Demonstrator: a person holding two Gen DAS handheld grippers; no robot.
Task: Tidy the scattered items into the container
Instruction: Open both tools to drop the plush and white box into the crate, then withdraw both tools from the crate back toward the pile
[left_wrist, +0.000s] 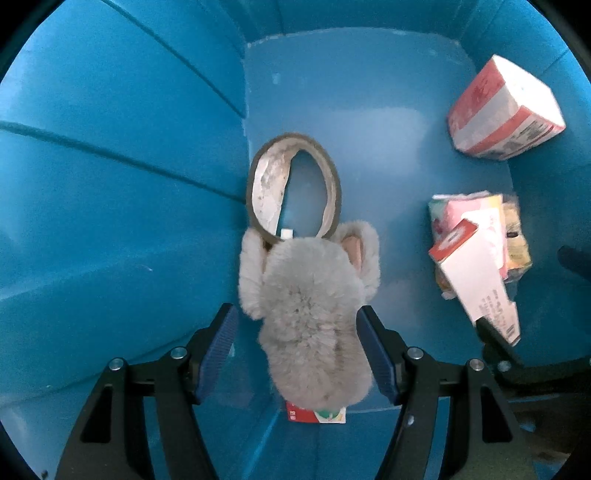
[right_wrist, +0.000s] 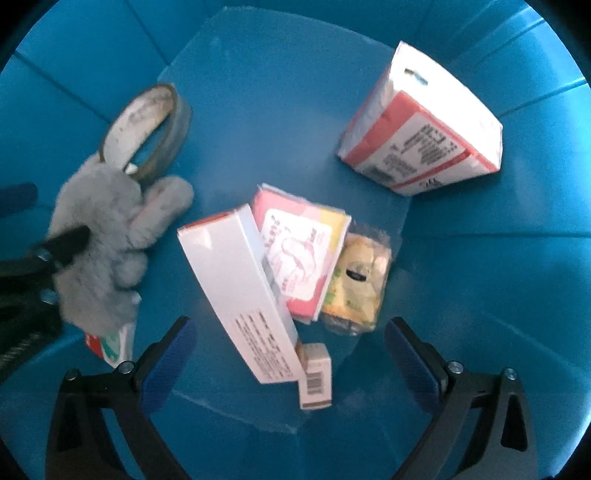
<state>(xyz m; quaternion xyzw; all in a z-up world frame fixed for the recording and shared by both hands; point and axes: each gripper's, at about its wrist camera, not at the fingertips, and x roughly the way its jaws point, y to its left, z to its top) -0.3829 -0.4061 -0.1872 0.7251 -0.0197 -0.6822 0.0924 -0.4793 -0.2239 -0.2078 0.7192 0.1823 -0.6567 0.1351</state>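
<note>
Both views look down into the blue container. A grey plush toy lies on its floor, ears against a tape roll. My left gripper straddles the plush with its jaws open; a gap shows at the left pad, and the right pad sits at the fur's edge. My right gripper stands wide open above a long white box, clear of it. The box leans on a pink and yellow pack.
A red and white tissue pack leans on the far wall. A yellow snack packet and a small barcoded box lie by the pile. A red and green package peeks from under the plush. Container walls rise all around.
</note>
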